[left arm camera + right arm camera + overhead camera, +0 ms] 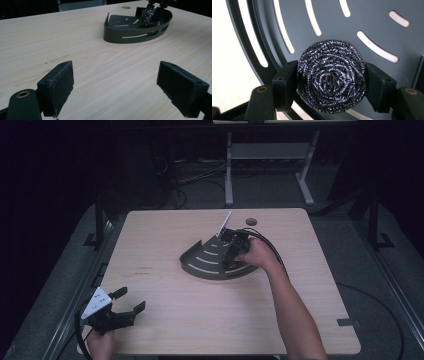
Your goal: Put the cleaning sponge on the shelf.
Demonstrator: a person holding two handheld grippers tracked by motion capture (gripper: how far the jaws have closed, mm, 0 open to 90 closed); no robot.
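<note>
A dark quarter-round slotted tray (205, 259) lies on the middle of the wooden table. My right gripper (231, 254) reaches down into it and is shut on a round steel-wool scourer (332, 78), its two pads (285, 83) pressing the scourer's sides just over the tray floor (372, 22). The left gripper view shows the same scourer (148, 17) at the tray's far side (130, 32). My left gripper (131, 301) rests near the table's front left corner, open, with bare table between its pads (61, 82).
A small round hole (251, 221) sits near the table's back edge. A white table frame (265, 155) and cables stand on the dark floor beyond. Bare wood (210, 320) stretches between the tray and the front edge.
</note>
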